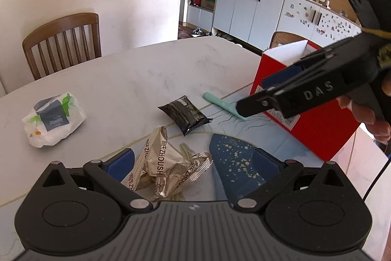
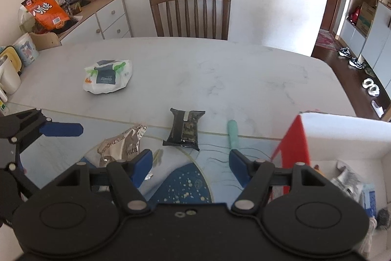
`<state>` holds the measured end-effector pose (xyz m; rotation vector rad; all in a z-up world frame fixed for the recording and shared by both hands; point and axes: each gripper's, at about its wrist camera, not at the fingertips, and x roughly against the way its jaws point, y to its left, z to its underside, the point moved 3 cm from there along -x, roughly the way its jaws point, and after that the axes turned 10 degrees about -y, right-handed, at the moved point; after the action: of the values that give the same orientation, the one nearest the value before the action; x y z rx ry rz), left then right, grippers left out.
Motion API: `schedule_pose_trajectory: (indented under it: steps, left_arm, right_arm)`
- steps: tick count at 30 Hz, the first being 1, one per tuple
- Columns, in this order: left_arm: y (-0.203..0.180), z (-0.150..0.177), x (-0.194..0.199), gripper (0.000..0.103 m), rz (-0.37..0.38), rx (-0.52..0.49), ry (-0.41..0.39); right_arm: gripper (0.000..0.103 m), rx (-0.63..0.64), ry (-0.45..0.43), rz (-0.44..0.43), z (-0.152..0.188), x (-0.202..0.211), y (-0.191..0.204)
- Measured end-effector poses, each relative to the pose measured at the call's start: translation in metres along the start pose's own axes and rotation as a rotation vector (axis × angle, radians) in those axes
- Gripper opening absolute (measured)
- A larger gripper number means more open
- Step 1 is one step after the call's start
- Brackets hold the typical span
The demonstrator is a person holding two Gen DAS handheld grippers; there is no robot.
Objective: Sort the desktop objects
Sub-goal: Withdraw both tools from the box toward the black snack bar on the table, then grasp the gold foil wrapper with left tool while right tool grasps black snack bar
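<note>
Crumpled gold foil snack wrapper [image 1: 168, 168] sits right under my left gripper [image 1: 193, 163], jaws spread wide, wrapper btwn them but untouched. My right gripper [image 2: 189, 164] hangs over the blue speckled mat [image 2: 185, 185], jaws partly apart, nothing pinched. Black foil packet [image 2: 184, 127] & mint-green plastic stick [image 2: 232, 133] lie just beyond; white plastic bag [image 2: 107, 76] further out on the white marble table [image 2: 220, 70]. Red cardboard box [image 1: 305, 99] stands to the right.

Counter [image 2: 220, 70]: white marble surface.
Carries white bag [image 2: 107, 76], black packet [image 2: 185, 127], crumpled foil wrapper [image 1: 166, 163], teal stick [image 2: 232, 132], red box [image 1: 317, 119].
</note>
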<state>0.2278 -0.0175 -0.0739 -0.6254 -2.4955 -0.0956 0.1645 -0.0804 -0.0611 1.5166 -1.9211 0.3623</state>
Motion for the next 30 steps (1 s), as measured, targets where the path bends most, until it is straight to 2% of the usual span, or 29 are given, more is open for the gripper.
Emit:
schedule_pose_trajectory:
  steps: [18, 30]
  left_arm:
    - [0.022, 0.017, -0.037, 0.103, -0.002, -0.036, 0.013]
    - [0.022, 0.027, -0.051, 0.103, 0.009, -0.068, 0.011]
  right_arm:
    - [0.067, -0.005, 0.053, -0.024, -0.003, -0.064, 0.003]
    - [0.065, -0.005, 0.091, -0.035, -0.003, -0.096, 0.005]
